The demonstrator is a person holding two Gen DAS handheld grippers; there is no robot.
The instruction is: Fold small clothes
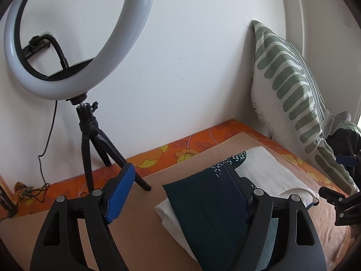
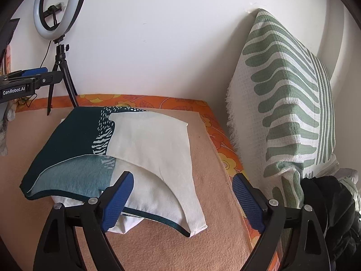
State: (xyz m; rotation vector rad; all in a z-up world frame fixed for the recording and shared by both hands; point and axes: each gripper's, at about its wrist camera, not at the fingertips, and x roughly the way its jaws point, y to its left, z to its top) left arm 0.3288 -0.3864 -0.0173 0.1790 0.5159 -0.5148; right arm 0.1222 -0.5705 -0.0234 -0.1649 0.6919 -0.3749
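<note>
White wall ahead, a ring light (image 1: 76,38) on its tripod to my left, a green-striped pillow (image 2: 286,103) propped on the right. A tan mat (image 2: 158,244) covers the orange flowered sheet (image 1: 180,155), and the small garment (image 2: 135,149), navy, teal and cream, lies half folded on it. My left claw (image 1: 180,194) is spread wide over the garment's navy end. My right claw (image 2: 182,203) is spread too, its left finger (image 2: 117,201) over the cream hem.

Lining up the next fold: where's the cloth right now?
The cloth lies on the tan mat, left of the striped cushion in the right wrist view, under the open right gripper.
</note>
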